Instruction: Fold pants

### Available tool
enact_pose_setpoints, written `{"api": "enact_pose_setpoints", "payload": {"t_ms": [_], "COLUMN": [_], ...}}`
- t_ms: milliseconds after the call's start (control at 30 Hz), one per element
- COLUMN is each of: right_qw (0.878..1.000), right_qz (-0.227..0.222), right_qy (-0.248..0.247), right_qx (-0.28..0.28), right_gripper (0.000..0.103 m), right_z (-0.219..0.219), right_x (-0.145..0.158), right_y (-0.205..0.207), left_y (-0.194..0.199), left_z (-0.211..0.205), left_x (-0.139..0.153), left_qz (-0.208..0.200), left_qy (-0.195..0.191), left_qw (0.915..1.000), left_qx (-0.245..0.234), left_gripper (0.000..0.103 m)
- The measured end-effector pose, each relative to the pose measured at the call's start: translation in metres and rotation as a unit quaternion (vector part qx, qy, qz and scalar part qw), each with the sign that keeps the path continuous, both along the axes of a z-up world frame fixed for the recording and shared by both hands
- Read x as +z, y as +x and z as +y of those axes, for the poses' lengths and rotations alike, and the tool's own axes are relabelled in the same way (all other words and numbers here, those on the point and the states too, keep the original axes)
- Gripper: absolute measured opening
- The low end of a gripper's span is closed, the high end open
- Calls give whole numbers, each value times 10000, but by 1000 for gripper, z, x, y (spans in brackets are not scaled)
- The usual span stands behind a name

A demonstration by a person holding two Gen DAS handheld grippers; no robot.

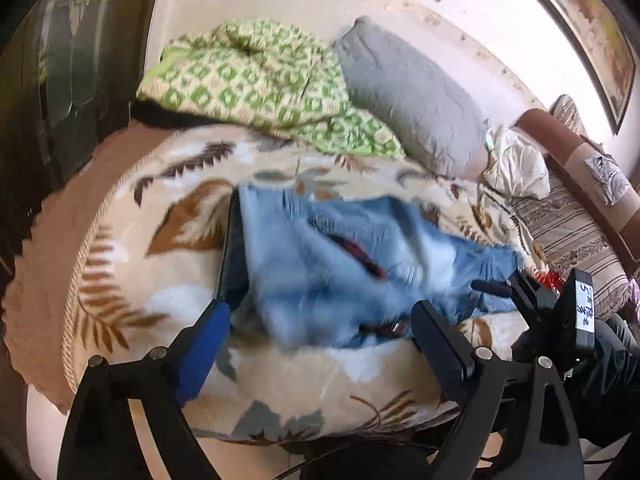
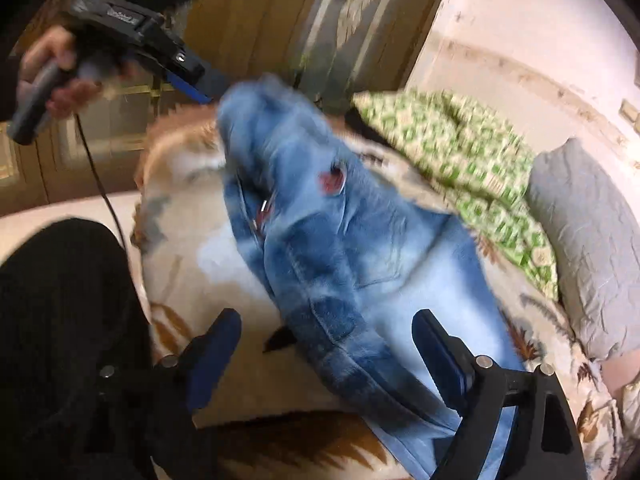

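Observation:
Light blue jeans (image 1: 340,264) lie bunched on a leaf-patterned blanket (image 1: 132,280) on the bed. My left gripper (image 1: 320,320) is open, its fingers spread either side of the jeans' near edge, holding nothing. In the right wrist view the jeans (image 2: 340,248) run from the far left toward me, waistband nearest. My right gripper (image 2: 326,330) is open over the waistband. The left gripper (image 2: 192,88) shows there at the upper left, at the jeans' far end. The right gripper (image 1: 500,288) shows at the right edge of the left wrist view, touching the jeans.
A green patterned quilt (image 1: 256,80) and a grey pillow (image 1: 412,96) lie at the back of the bed. A striped cushion (image 1: 572,240) and crumpled white cloth (image 1: 516,160) lie to the right. A dark wooden cabinet (image 1: 68,64) stands to the left.

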State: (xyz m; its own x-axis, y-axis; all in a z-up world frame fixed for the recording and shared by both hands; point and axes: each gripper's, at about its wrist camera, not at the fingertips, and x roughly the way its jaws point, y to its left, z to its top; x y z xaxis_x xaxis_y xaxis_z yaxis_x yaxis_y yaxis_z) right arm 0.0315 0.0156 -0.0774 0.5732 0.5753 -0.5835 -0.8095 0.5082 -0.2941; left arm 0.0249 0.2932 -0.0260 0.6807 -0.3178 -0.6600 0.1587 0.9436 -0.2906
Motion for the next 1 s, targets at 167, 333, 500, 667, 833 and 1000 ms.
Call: {"api": "enact_pose_setpoints", "payload": {"t_ms": [167, 333, 500, 667, 833, 1000], "right_qw": [9997, 9985, 9981, 9987, 9986, 9991], "right_qz": [104, 180, 435, 488, 67, 249], "right_qy": [183, 263, -57, 45, 508, 27], "right_qx": [104, 435, 431, 160, -149, -346], "right_gripper": [90, 90, 63, 18, 17, 17], "right_z": [7, 48, 90, 99, 108, 144], "right_x": [13, 21, 9, 11, 41, 15], "right_y": [6, 11, 23, 32, 29, 28], "left_y": [37, 64, 72, 87, 89, 94], "left_z": [4, 8, 8, 7, 18, 37], "left_x": [-17, -55, -66, -35, 19, -37], "left_qz": [629, 1355, 1520, 1204, 559, 1331], "left_qy": [-231, -819, -950, -540, -394, -145], "left_qw": [9978, 9874, 9838, 9911, 9970, 9909], "left_qx": [18, -24, 27, -185, -351, -145], "left_gripper": [92, 92, 12, 12, 12, 12]}}
